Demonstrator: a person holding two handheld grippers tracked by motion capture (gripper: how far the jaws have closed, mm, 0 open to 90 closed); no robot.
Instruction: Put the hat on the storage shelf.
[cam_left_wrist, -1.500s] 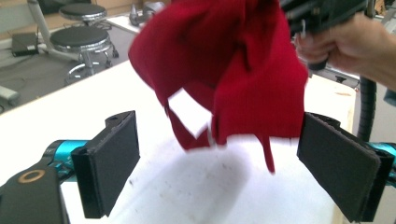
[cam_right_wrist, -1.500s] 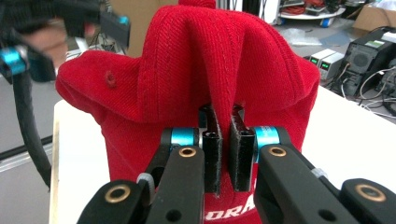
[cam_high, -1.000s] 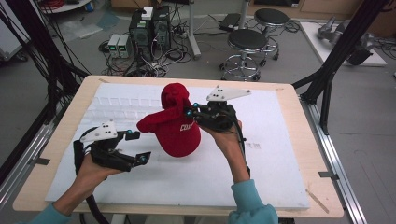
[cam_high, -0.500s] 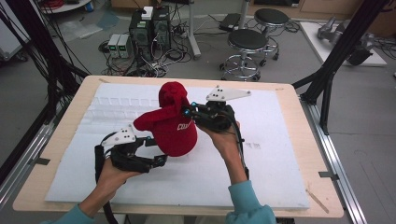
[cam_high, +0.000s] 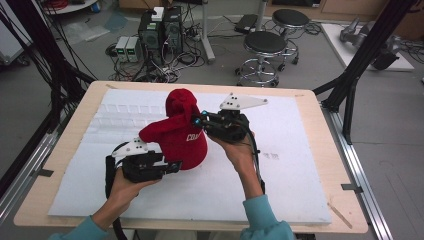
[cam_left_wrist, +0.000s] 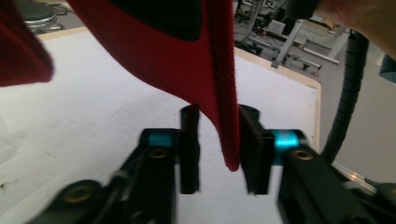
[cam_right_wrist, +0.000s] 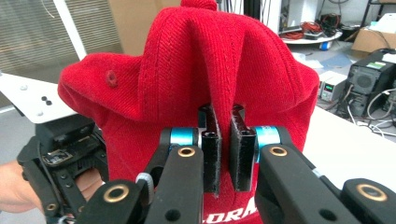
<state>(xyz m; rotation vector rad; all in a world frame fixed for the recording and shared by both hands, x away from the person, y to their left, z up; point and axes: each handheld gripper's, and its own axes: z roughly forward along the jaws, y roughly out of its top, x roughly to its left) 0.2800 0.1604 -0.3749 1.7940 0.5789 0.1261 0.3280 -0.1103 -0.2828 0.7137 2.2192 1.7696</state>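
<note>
Red cap (cam_high: 180, 137) held up above the white-covered worktop (cam_high: 280, 185), pinched between both tools. Right hand-held gripper (cam_right_wrist: 223, 154) clamped tight on a fold of the cap's fabric, gathered between its jaws. Left hand-held gripper (cam_left_wrist: 218, 149) at the cap's lower edge, jaws just closing around the hanging red rim, one pad touching it, a gap at the other.

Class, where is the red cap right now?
In the high view the red cap is held up over the middle of the white mat, between the left gripper at its lower edge and the right gripper.
</note>
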